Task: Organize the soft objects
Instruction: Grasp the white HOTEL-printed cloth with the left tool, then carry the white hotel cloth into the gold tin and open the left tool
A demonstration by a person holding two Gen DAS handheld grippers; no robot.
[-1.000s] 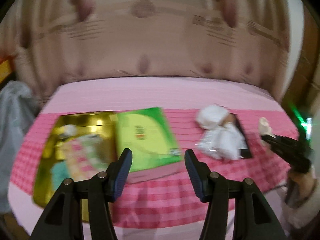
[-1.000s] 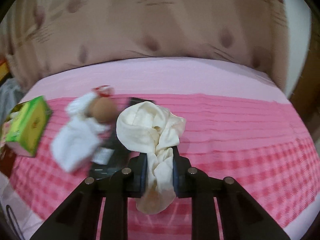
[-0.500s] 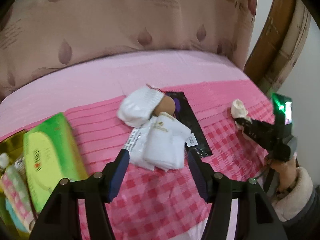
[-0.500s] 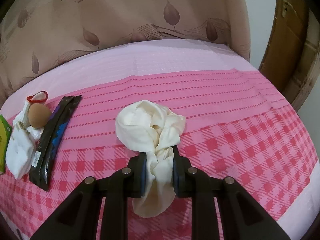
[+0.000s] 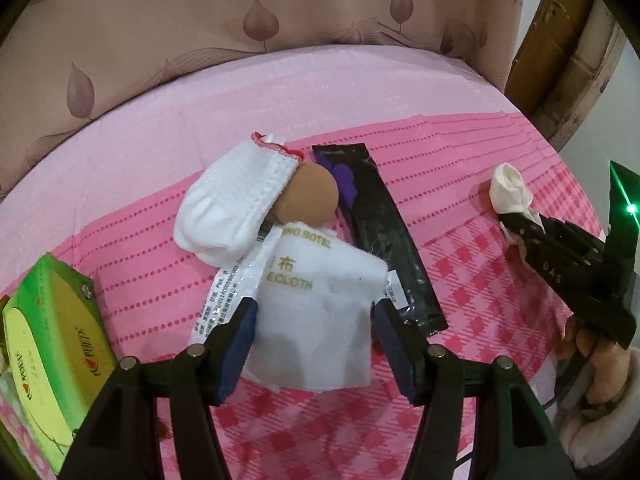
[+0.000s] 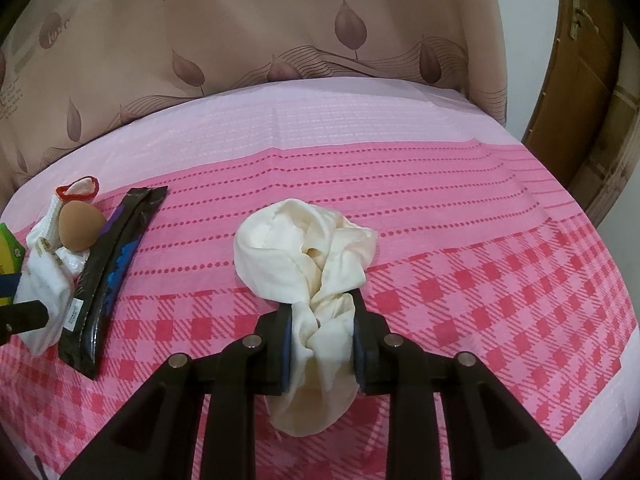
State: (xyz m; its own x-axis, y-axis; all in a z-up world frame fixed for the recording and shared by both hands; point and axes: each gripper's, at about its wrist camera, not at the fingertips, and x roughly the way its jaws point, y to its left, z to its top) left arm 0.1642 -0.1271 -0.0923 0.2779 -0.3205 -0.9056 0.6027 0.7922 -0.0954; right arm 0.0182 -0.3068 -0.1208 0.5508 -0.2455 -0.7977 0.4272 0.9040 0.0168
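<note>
My left gripper is open and straddles a white folded cloth in a clear wrapper; its pads stand just off the cloth's two sides. Behind the cloth lie a white knitted glove and a brown egg-shaped sponge. My right gripper holds a crumpled cream cloth that rests on the pink bed cover. Its jaws are opening, with the cloth still squeezed between the pads. The left wrist view shows that right gripper at the right, held by a hand.
A long black packet lies right of the white pile. A green tissue box sits at the left edge. A beige leaf-print curtain hangs behind the bed, and a wooden door stands at the right.
My left gripper swung right from the gold tin and green box, sank and now straddles the white cloth. My right gripper carried the cream cloth rightward; its jaws stand slightly wider.
</note>
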